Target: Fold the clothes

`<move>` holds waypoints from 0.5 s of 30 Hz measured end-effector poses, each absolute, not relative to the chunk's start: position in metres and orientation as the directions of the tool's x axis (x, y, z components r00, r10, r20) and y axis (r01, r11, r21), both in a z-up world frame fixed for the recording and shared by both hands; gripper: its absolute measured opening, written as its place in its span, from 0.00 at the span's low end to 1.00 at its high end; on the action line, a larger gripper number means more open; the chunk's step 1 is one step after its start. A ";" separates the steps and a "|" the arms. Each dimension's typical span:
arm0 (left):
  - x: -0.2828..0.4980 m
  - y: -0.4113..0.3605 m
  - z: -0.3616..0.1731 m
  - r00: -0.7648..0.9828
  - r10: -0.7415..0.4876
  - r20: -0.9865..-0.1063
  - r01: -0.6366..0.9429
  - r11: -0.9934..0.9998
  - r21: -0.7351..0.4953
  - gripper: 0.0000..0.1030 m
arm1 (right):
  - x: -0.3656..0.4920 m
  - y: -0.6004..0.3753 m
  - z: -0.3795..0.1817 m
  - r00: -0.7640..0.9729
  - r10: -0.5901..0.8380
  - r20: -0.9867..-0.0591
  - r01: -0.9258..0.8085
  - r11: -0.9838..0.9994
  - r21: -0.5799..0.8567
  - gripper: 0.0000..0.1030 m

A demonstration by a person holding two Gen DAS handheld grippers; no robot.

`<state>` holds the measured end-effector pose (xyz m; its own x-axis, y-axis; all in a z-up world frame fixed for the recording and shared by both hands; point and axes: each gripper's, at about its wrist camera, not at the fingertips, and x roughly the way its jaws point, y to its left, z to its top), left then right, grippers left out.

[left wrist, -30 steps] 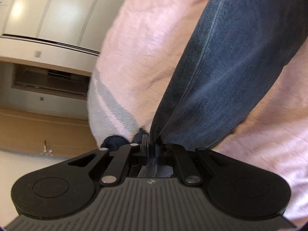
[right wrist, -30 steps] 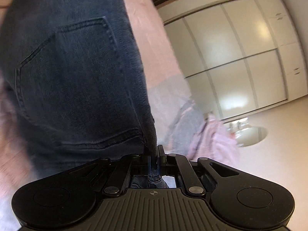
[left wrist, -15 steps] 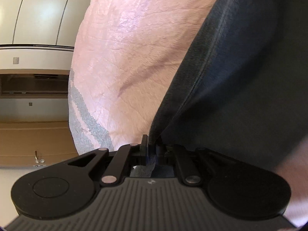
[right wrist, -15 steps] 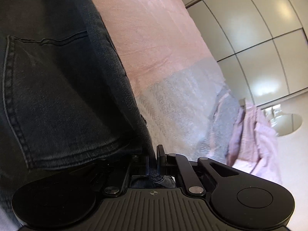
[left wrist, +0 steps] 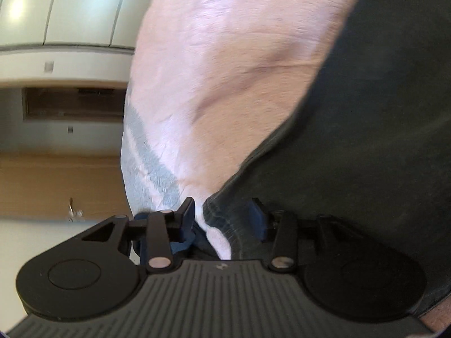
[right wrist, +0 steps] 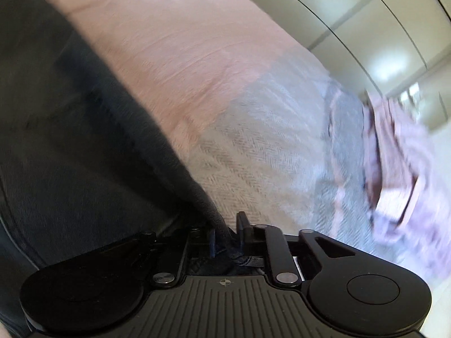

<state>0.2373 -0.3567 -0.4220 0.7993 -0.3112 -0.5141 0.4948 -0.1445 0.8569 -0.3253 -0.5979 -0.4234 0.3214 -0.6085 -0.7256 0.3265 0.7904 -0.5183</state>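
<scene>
Left gripper (left wrist: 222, 219): jaws wide apart, gripping nothing; edge of the dark jeans (left wrist: 366, 140) lies loose betw. them on the pink bedspread (left wrist: 225, 70), w/ its grey-striped border (left wrist: 152, 166) at left. Right gripper (right wrist: 227, 235): jaws slightly apart, a denim fold betw. them; can't tell if it's pinched. In the right view the jeans (right wrist: 70, 155) lie left on the bedspread (right wrist: 183, 56), pink/grey clothes (right wrist: 394, 155) heaped at right, blurred. No legible writing; only small logo marks on the gripper bodies. White cupboard doors (right wrist: 380, 28) behind.

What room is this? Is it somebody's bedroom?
Probably a bedroom. A bed with a pink blanket fills both views, tall white wardrobe doors stand behind it, and dark jeans lie on the blanket for folding.
</scene>
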 end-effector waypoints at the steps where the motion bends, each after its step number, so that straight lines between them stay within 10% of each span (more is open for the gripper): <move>1: 0.238 -0.353 -0.417 0.794 -0.320 -0.517 0.506 -0.127 0.853 0.39 | -0.323 -0.603 -0.423 0.304 -0.625 -0.719 0.346 0.776 -0.527 0.47; 3: 0.232 -0.347 -0.409 0.789 -0.346 -0.507 0.501 -0.116 0.858 0.41 | -0.325 -0.612 -0.417 0.301 -0.638 -0.709 0.421 0.756 -0.501 0.83; 4: 0.228 -0.344 -0.406 0.784 -0.363 -0.504 0.499 -0.114 0.859 0.41 | -0.329 -0.616 -0.413 0.307 -0.641 -0.704 0.466 0.746 -0.476 0.84; 12: 0.144 -0.336 -0.392 0.591 -0.528 -0.610 0.642 -0.150 0.752 0.45 | -0.373 -0.605 -0.388 0.487 -0.610 -0.626 0.670 0.720 -0.180 0.83; 15: 0.122 -0.346 -0.396 0.496 -0.557 -0.666 0.717 -0.171 0.676 0.45 | -0.378 -0.600 -0.393 0.568 -0.535 -0.625 0.635 0.768 -0.080 0.52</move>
<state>0.1217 -0.3462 -0.3960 0.4961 -0.5568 -0.6662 0.7166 -0.1707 0.6763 -0.3778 -0.5998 -0.3927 0.5682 -0.5348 -0.6254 0.6348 0.7685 -0.0804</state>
